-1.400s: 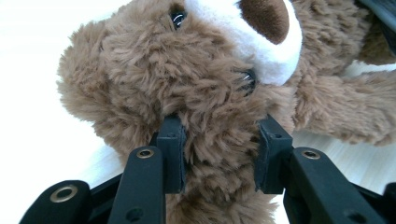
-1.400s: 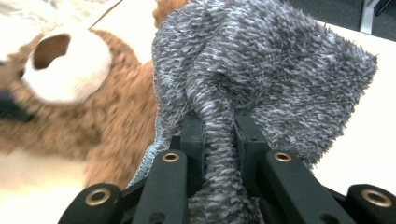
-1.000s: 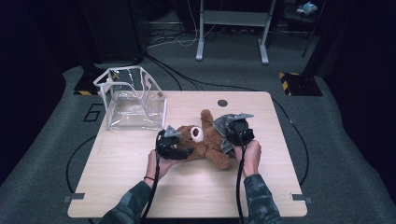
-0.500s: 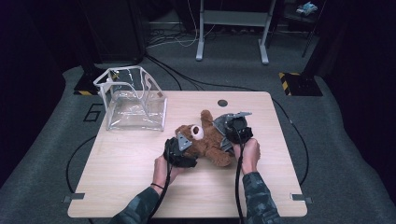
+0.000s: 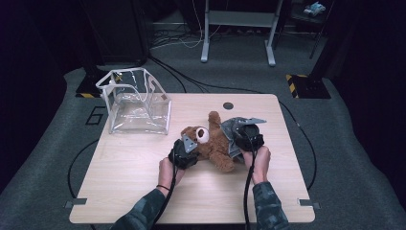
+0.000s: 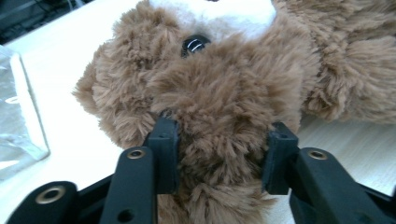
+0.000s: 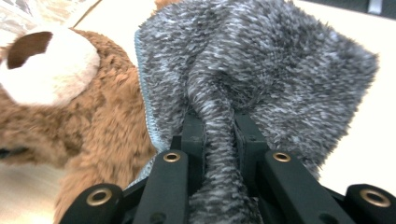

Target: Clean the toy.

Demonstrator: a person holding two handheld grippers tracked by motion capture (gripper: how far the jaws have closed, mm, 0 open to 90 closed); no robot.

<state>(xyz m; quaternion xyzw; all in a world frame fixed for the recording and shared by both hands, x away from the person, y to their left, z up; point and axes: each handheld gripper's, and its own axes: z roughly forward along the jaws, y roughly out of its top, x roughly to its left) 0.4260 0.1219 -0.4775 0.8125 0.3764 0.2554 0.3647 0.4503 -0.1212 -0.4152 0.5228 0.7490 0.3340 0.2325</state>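
A brown plush teddy bear (image 5: 213, 143) lay near the middle of the pale wooden tabletop (image 5: 119, 191), well clear of every edge. The left claw (image 6: 219, 154) had just been closing and clamped a tuft of the bear's fur beside its head. The right claw (image 7: 219, 135) was pinched tight on a fold of the grey fuzzy cloth (image 7: 261, 65) at the bear's far side. A clear plastic box (image 5: 136, 103) stood at the tabletop's far left corner, apart from the bear. Bare wood lay open toward the near edge.
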